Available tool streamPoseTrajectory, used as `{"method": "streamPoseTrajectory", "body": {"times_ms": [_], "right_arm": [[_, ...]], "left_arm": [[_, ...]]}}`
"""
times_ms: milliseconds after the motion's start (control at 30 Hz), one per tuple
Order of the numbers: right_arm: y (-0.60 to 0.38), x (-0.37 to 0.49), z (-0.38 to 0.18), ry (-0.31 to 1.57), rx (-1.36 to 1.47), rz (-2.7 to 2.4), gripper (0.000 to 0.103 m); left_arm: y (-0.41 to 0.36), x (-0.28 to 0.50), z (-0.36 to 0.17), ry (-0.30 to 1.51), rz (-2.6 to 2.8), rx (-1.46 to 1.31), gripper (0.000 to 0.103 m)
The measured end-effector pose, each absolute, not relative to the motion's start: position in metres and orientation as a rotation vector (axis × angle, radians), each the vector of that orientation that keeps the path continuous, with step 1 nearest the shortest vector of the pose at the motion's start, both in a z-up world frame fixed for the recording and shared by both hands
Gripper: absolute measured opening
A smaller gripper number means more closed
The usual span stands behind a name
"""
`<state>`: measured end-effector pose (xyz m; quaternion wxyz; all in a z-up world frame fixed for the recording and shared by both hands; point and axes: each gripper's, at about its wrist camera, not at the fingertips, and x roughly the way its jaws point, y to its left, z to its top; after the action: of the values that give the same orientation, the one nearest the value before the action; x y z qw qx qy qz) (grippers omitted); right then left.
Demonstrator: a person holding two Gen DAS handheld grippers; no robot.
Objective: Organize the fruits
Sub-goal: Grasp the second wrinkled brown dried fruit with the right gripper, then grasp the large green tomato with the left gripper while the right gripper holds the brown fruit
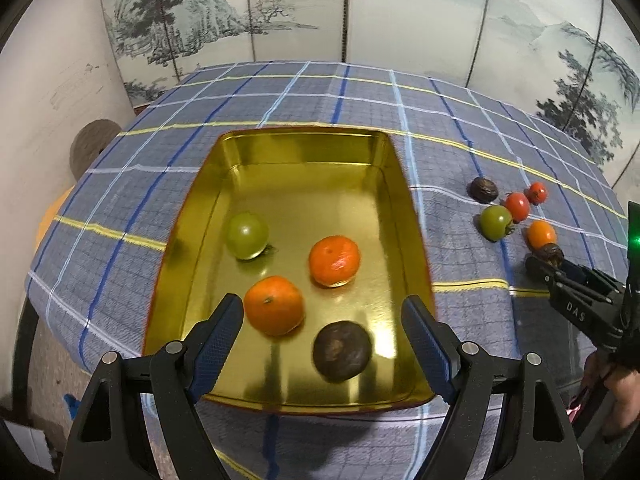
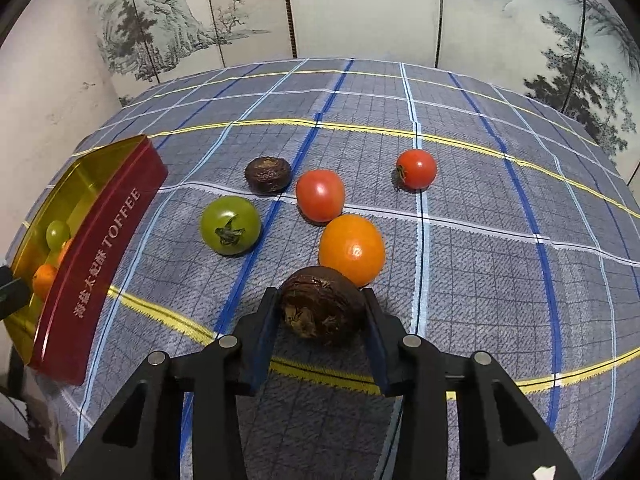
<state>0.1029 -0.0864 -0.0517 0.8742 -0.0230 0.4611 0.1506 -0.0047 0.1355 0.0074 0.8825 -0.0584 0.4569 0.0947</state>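
The right gripper has its jaws pressed on a dark brown wrinkled round fruit on the checked blue cloth. The gold-lined red toffee tin lies well to its left, under the wide-open, empty left gripper.

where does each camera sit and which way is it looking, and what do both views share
Left wrist: sits on the left gripper, looking down and forward over its open fingers into the gold tin holding four fruits; the right gripper and a hand show at the right edge.
Right wrist: sits on the right gripper, looking down at the plaid cloth, its fingers closed on a dark brown fruit.
Shared: the tin, the cloth, the loose fruits such as the green tomato, and the painted screen.
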Motion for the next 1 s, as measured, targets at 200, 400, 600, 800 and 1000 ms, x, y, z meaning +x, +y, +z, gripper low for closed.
{"method": "streamPoseTrajectory", "body": {"times_ms": [200,400,600,800,1000], "right_arm": [[-0.100,0.094,-0.034,0.901,-0.095,0.304,0.037],[-0.130,0.104,-0.028,0.861,-0.146,0.278,0.037],[-0.167,0.120,-0.038,0.864,-0.134,0.239,0.037],[-0.198,0.132,-0.049,0.889,-0.086,0.196,0.037],[-0.209,0.136,-0.056,0.910,-0.044,0.199,0.037]], "left_arm": [[0.107,0.007,0.017,0.911,0.140,-0.068,0.081],[0.076,0.030,0.023,0.872,0.070,-0.029,0.081],[0.046,0.061,0.015,0.888,-0.006,-0.040,0.081],[0.022,0.086,0.005,0.913,-0.045,-0.046,0.081],[0.006,0.102,-0.005,0.928,-0.045,-0.007,0.081]]}}
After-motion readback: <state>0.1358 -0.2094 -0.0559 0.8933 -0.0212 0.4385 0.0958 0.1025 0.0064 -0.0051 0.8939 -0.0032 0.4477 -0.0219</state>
